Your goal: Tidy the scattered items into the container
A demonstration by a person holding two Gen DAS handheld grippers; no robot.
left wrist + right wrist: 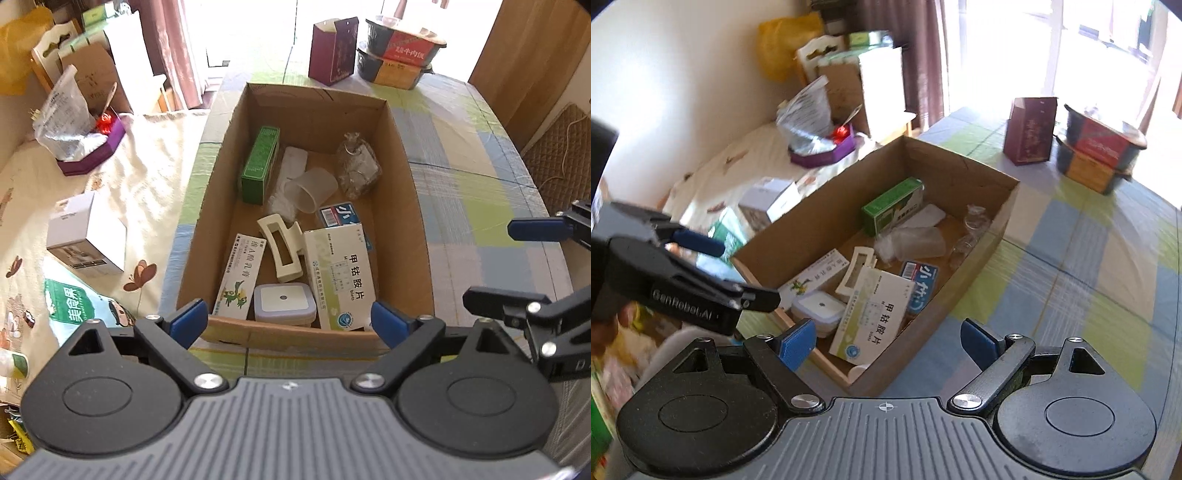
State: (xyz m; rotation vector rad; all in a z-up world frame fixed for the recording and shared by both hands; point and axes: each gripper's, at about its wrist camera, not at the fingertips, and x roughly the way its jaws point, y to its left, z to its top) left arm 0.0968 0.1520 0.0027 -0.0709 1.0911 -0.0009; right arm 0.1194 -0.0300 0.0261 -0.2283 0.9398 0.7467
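Left wrist view, cardboard box point(314, 110) ahead of spread, empty left tongs point(291, 321)

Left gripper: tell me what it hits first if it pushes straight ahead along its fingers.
Probably the near wall of the cardboard box, which lies between the open fingers of the left gripper. Slightly higher, it would clear the rim and meet the small square lidded container. Depth is unclear.

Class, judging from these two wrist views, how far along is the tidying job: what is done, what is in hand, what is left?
Mostly done: the cardboard box already holds the green carton, plastic cup, hair claw, medicine box and small lidded container. In hand: nothing; the left gripper and right gripper are both open and empty. Left: no loose small item shows on the checked tablecloth beside the box.
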